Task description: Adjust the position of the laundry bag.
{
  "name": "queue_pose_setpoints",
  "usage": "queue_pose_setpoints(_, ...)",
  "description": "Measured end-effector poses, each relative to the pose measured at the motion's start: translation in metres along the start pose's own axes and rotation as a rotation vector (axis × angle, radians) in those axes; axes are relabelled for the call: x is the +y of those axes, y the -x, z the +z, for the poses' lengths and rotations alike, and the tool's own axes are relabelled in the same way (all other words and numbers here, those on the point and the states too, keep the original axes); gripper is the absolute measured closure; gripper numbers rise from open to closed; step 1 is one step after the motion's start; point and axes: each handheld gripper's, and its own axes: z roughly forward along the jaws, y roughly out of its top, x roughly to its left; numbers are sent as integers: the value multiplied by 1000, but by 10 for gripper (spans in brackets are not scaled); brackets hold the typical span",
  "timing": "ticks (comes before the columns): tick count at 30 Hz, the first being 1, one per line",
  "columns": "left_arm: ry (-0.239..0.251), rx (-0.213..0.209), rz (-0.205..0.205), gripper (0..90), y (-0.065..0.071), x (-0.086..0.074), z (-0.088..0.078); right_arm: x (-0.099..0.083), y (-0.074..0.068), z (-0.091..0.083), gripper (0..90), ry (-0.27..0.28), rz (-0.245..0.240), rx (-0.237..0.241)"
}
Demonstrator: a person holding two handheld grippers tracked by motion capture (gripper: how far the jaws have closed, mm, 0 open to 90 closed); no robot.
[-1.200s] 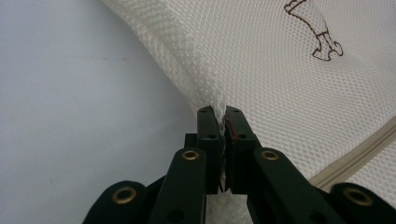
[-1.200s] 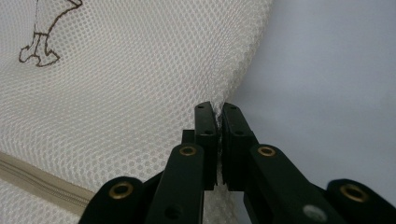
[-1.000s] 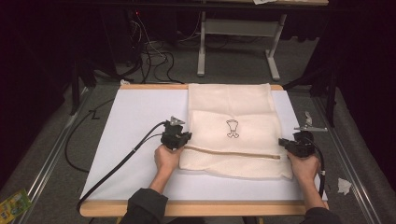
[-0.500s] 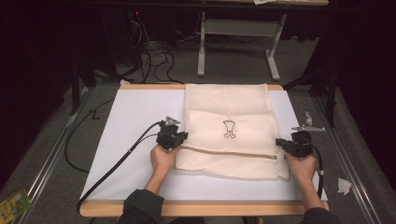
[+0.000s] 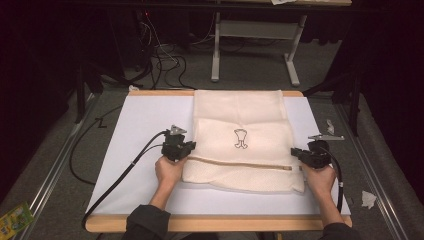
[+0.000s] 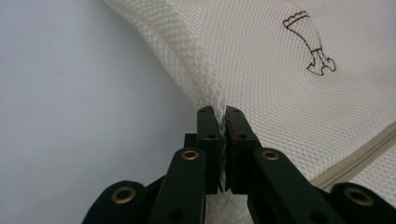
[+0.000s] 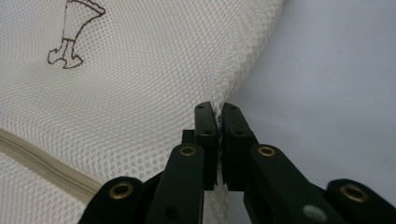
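Work in hand: folding a mesh laundry bag [image 5: 242, 145] on the desk [image 5: 145, 120].

1. Key relation. Bag lies centre-right on the white desk surface, its far end touching the far desk edge. The near part is folded over, w/ a zipper [image 5: 240, 164] running left-right across it; that fold line is the long axis the coming move turns on. Left tool [image 5: 187, 150] sits at the bag's left edge, right tool [image 5: 298, 156] at the right edge, both level w/ the zipper. Bag lies between the two tools, so each hand is equally near its own corner.

2. Tool state.
- Left tool [image 6: 221, 116]: jaws pressed together, pinching the bag's side seam; mesh [image 6: 261, 70] rises in a ridge from the pinch, i.e. edge is lifted off the surface.
- Right tool [image 7: 215, 112]: jaws pressed together, pinching the opposite side edge in the same way.
- Small printed emblem [image 5: 241, 139] lies on the top layer, far side of the zipper, approx. centred.

3. Judgement. Next move likely carries both pinched edges toward the far side; req. both hands travelling parallel, else the fold skews.

4. Surface and room. Desk: white sheet w/ wood rim. Cables [image 5: 125, 170] trail off to the near left. Around it: grey floor, dark surroundings, a metal frame stand [image 5: 250, 45] beyond the far edge, paper scraps [image 5: 369, 199] on the floor at right.
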Motion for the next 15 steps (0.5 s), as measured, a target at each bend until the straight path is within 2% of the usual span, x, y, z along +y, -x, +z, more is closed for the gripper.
queue_pose_setpoints(15,25,19,-28,864,-17,-10,-23,6,-21,5,879,15,-32,53)
